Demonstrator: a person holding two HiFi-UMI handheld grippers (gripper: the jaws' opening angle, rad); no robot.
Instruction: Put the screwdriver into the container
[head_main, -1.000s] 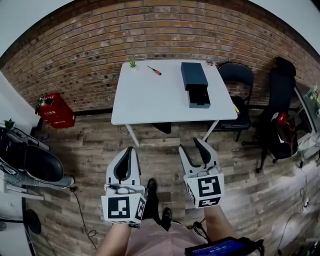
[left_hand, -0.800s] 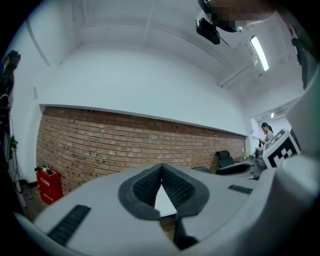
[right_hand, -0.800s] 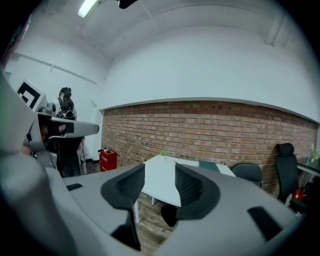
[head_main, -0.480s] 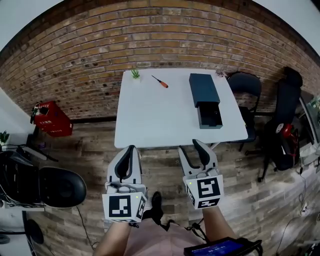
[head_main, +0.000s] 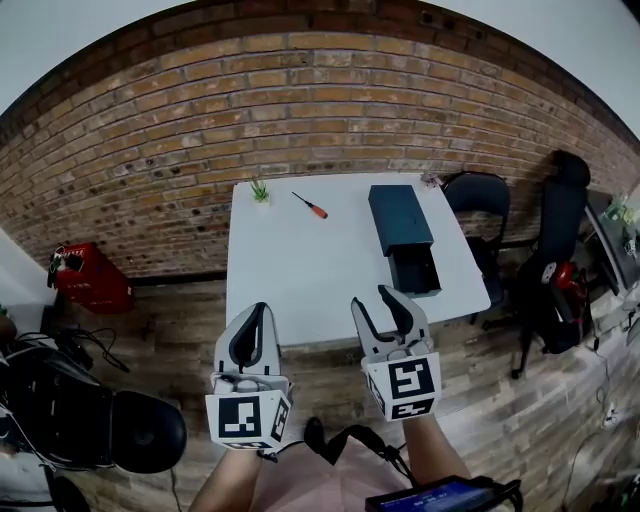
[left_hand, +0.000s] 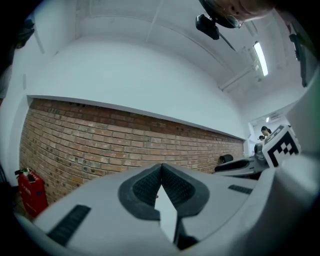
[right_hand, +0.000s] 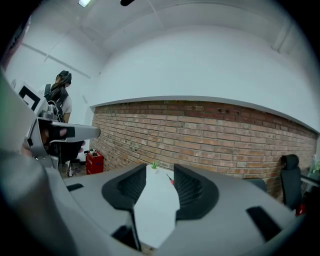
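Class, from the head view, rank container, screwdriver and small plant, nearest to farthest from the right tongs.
1. container, right side of the table, just ahead of the right tongs (open, empty, jaws just closing slightly).
2. screwdriver, far middle.
3. small plant, far left corner.

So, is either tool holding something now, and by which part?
Nothing is held. The left tool is shut and empty. The right tool is open, its jaws just closing slightly, nothing between them. The screwdriver lies on the table.
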